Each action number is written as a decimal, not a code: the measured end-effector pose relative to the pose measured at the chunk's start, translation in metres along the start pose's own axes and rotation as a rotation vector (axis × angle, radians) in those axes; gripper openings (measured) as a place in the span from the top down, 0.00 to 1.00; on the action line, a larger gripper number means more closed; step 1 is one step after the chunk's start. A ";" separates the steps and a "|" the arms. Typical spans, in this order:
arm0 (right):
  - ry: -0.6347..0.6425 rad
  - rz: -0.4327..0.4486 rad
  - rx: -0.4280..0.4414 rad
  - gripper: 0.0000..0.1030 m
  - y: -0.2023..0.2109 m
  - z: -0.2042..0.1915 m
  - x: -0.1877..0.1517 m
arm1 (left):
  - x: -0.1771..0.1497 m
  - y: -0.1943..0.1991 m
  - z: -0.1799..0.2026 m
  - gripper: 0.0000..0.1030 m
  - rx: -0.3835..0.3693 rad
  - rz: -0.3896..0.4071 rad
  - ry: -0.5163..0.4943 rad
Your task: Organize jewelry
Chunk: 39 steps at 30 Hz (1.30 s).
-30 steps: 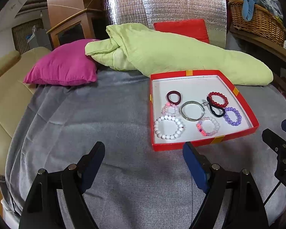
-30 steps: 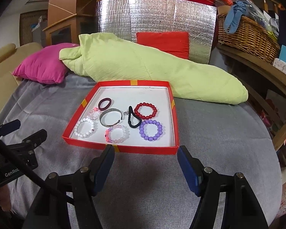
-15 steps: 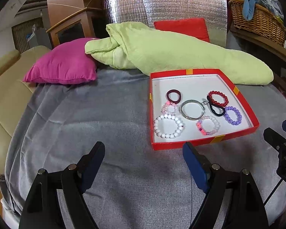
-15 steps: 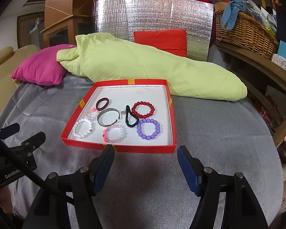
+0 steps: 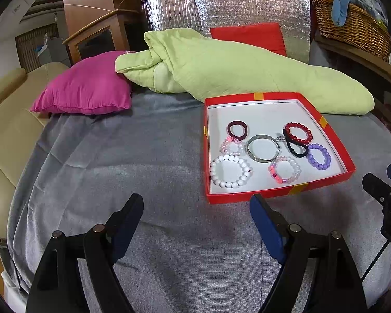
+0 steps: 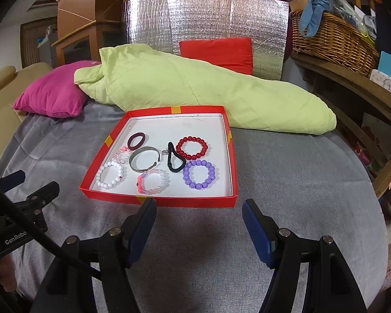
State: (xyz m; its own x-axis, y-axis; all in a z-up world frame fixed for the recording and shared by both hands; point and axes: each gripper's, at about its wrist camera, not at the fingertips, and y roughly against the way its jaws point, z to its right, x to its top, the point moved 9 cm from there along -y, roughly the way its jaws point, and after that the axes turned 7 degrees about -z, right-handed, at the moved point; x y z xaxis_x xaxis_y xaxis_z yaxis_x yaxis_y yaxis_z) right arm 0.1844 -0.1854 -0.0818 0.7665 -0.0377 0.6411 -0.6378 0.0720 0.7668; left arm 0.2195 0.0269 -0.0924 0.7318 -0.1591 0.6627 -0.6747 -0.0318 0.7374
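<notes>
Both sets of fingers, left gripper (image 5: 196, 210) and right gripper (image 6: 199, 212), hung spread and empty, with every bracelet (image 6: 198, 174) lying just ahead inside the red tray (image 6: 159, 201), sorted already or awaiting sorting, I couldn't tell.

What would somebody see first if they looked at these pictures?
Probably the bright red tray on the grey blanket, with colourful bracelets inside, like the purple one near its right edge. Behind it lies a big lime-green quilt, with a pink pillow at its left end.
</notes>
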 end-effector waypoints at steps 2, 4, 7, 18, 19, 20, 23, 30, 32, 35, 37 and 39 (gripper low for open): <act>0.001 0.000 0.001 0.30 0.000 0.000 0.000 | 0.000 0.000 0.000 0.18 -0.001 -0.001 0.000; 0.001 0.000 0.001 0.30 0.000 0.001 0.000 | 0.000 0.000 0.000 0.18 0.001 -0.002 0.001; 0.001 0.000 0.001 0.30 0.000 0.000 0.000 | 0.000 0.000 0.001 0.18 0.001 -0.004 -0.002; 0.001 0.002 -0.005 0.30 -0.001 0.003 -0.001 | -0.001 -0.001 0.001 0.18 0.004 -0.005 -0.002; 0.002 0.002 -0.005 0.30 -0.001 0.003 -0.001 | -0.001 -0.001 0.001 0.18 0.005 -0.005 -0.001; 0.003 0.002 -0.005 0.30 -0.001 0.003 -0.001 | -0.001 -0.001 0.001 0.18 0.005 -0.006 -0.002; 0.006 0.000 -0.007 0.30 -0.001 0.002 -0.002 | -0.001 -0.001 0.001 0.18 0.005 -0.005 -0.002; 0.012 -0.001 -0.010 0.30 -0.001 0.001 -0.003 | -0.001 -0.002 0.000 0.18 0.007 -0.007 -0.001; 0.012 -0.001 -0.010 0.30 -0.001 0.001 -0.003 | -0.001 -0.002 0.000 0.18 0.010 -0.008 -0.001; 0.013 -0.001 -0.011 0.30 0.000 0.001 -0.002 | -0.001 -0.002 0.001 0.18 0.010 -0.009 -0.003; 0.013 -0.002 -0.010 0.30 0.000 0.001 -0.002 | -0.002 -0.001 0.001 0.18 0.011 -0.009 -0.004; 0.015 -0.001 -0.011 0.30 0.000 0.001 -0.003 | -0.002 -0.001 0.001 0.18 0.012 -0.009 -0.003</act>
State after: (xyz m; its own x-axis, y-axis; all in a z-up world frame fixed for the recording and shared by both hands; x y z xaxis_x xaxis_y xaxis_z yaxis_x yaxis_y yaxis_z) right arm 0.1825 -0.1866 -0.0838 0.7684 -0.0229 0.6395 -0.6360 0.0832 0.7672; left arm 0.2192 0.0262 -0.0946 0.7376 -0.1612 0.6557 -0.6692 -0.0451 0.7417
